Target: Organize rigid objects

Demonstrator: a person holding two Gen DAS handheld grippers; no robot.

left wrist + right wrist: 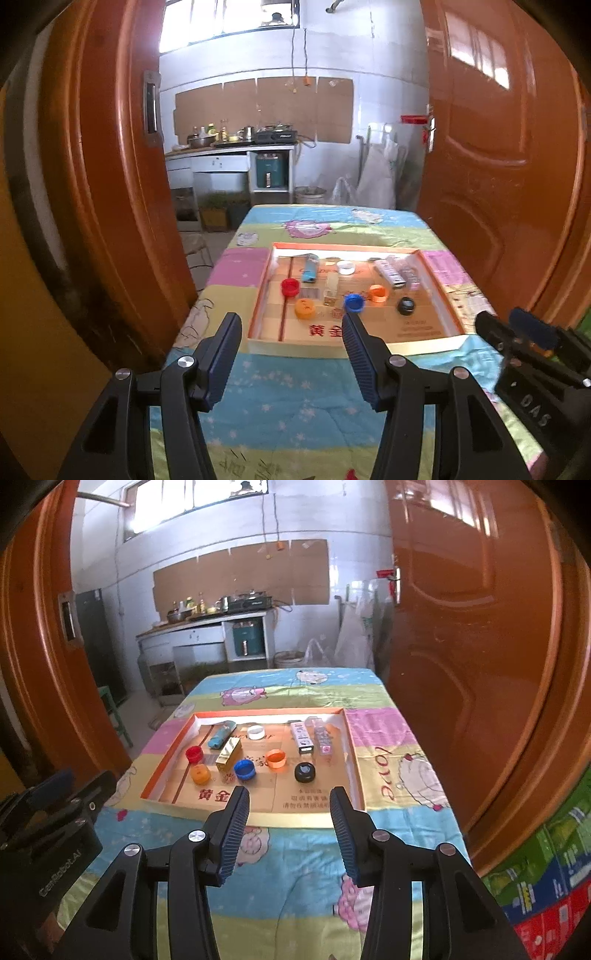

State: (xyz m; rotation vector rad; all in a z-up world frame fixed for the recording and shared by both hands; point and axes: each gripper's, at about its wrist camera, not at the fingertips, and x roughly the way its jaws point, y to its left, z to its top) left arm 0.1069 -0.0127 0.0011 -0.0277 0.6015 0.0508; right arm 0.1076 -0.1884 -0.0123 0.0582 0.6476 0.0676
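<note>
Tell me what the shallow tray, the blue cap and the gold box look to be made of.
Tray: likely cardboard, matte; thin folded walls, printed brown floor, orange rim.
Blue cap: probably moulded plastic, slightly glossy; solid uniform colour, hollow round shape.
Gold box: seemingly card with metallic foil finish; sharp edges and bright reflections, though what lies under the foil cannot be told.

A stove (pixel 275 134) and bowl (pixel 201 140) are being carried at the counter's (pixel 221 149) back edge, doors (pixel 480 646) being held open.
</note>
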